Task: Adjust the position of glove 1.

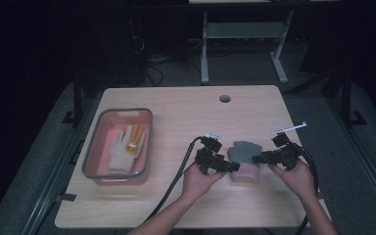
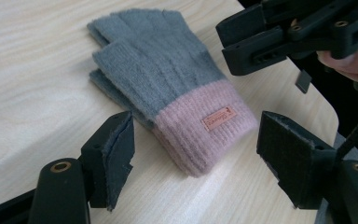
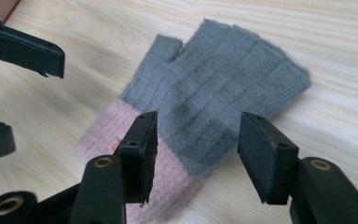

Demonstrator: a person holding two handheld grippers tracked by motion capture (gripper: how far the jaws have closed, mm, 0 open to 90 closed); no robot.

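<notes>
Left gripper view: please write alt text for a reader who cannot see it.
A grey glove with a pink cuff lies flat on a pale wooden table, between the open left gripper jaws. The right gripper reaches in from the upper right.

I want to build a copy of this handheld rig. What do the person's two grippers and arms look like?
Both the left gripper and right gripper are black, angular plastic frames with brass-coloured rivets. Their fingers are flat blocks faced with dark, rough padding. A thick black cable trails from each, and a small white tag sits on top. The forearms are bare, with no sleeves in sight.
</notes>
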